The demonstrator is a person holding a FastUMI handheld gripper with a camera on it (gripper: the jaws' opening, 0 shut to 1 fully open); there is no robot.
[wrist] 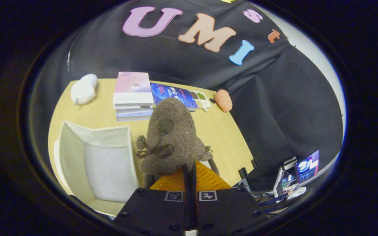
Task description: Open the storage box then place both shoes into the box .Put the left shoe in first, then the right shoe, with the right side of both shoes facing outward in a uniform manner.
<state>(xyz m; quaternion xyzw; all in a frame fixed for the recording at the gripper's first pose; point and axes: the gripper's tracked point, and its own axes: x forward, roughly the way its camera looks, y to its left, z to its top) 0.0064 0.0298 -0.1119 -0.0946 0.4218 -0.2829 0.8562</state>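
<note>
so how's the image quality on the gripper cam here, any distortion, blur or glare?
Gripper view: strong fisheye bend, table edge curves; even soft light, no glare; brown fuzzy shoe reasonably sharp, held in the shut gripper; open white box slightly soft.

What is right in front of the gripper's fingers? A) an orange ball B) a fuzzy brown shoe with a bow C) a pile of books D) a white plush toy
B: the fuzzy brown shoe hangs just ahead of the nearly closed gripper, beside the open white box.
</note>
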